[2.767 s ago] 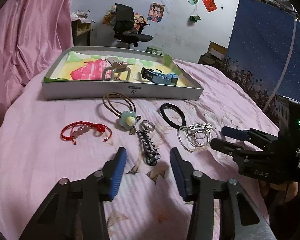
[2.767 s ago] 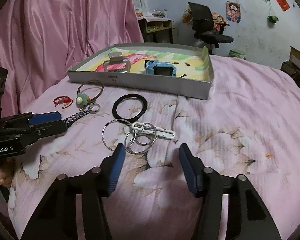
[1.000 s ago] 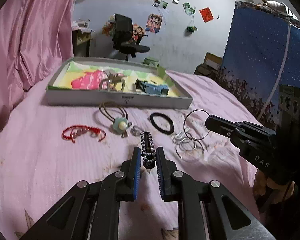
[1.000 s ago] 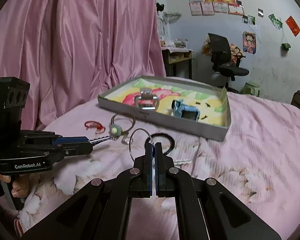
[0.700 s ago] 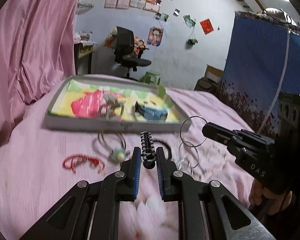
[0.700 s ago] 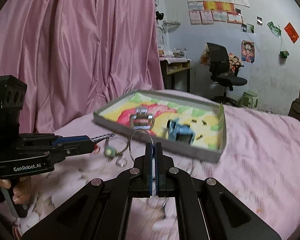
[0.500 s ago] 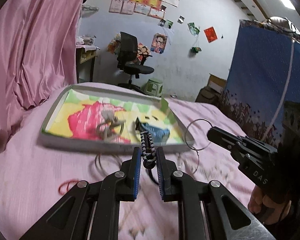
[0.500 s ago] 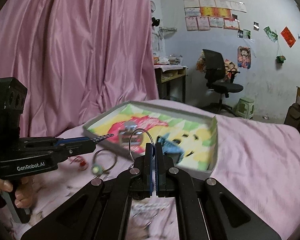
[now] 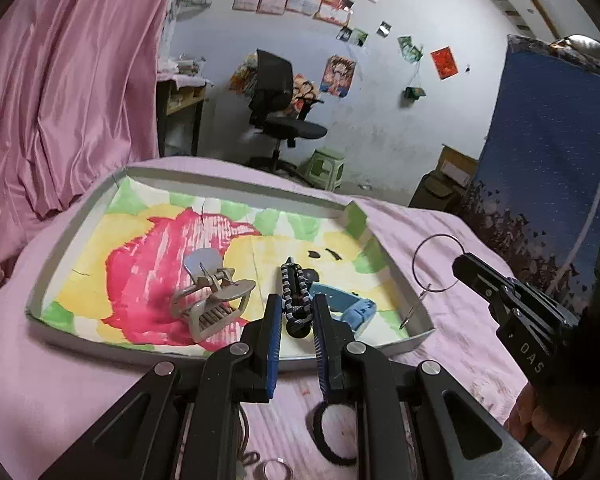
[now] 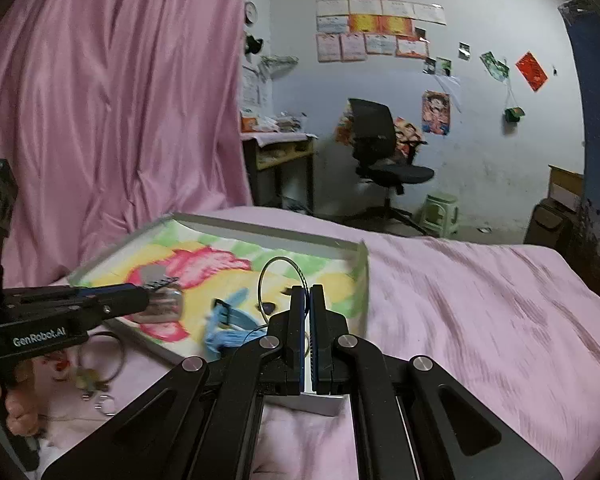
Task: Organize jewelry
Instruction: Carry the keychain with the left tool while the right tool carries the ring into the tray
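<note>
My left gripper [image 9: 297, 314] is shut on a black-and-white braided bracelet [image 9: 295, 294], which hangs above the front middle of the grey tray [image 9: 76, 236] with its colourful lining. In the left wrist view my right gripper [image 9: 462, 266] is shut on a thin silver hoop [image 9: 436, 263] above the tray's right wall. The right wrist view shows the right gripper [image 10: 306, 300] clamping that hoop [image 10: 279, 280] over the tray [image 10: 260, 232], with the left gripper [image 10: 140, 298] reaching in from the left. A beige claw clip [image 9: 212, 300] and a blue watch [image 9: 342, 304] lie in the tray.
On the pink bedspread in front of the tray lie a black hair tie [image 9: 332, 436], a small ring [image 9: 276, 470] and a beaded hair loop [image 10: 100, 360]. A hand [image 10: 18, 404] holds the left gripper. Pink curtain stands left; an office chair [image 9: 280, 112] and desk are behind.
Both grippers shut on their items on the bedspread, lifted them and carried them forward. They now hang over the tray instead of over the bed.
</note>
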`<state>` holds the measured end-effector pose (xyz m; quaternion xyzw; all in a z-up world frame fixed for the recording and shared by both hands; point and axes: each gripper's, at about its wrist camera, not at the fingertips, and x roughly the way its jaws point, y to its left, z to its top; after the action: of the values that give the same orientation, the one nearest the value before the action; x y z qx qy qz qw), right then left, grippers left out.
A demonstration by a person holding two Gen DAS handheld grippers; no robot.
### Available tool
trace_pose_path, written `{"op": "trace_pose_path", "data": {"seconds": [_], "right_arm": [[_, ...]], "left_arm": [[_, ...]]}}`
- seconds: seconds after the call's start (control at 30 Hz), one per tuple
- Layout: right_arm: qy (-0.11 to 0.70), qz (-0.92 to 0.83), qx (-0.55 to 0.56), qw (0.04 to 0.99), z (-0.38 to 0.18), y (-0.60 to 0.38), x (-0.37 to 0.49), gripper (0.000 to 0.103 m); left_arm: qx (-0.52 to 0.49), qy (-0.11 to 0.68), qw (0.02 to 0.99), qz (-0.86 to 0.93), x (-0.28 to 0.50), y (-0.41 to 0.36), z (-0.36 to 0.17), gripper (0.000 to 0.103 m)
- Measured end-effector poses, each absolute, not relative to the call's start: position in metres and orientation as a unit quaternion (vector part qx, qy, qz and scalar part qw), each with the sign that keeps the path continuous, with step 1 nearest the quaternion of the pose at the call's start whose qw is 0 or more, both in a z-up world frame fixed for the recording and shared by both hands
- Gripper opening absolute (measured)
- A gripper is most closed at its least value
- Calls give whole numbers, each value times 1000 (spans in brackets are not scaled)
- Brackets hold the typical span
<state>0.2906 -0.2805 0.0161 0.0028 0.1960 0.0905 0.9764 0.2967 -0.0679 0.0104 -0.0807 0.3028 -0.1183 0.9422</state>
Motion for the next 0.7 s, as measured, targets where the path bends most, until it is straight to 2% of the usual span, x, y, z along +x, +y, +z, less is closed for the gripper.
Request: {"op": "trace_pose_path", "data": {"seconds": [0.7], "right_arm": [[292, 82, -10, 953, -25, -277, 318, 2]], "left_arm": [[-65, 392, 912, -102, 328, -81, -15, 15]]}}
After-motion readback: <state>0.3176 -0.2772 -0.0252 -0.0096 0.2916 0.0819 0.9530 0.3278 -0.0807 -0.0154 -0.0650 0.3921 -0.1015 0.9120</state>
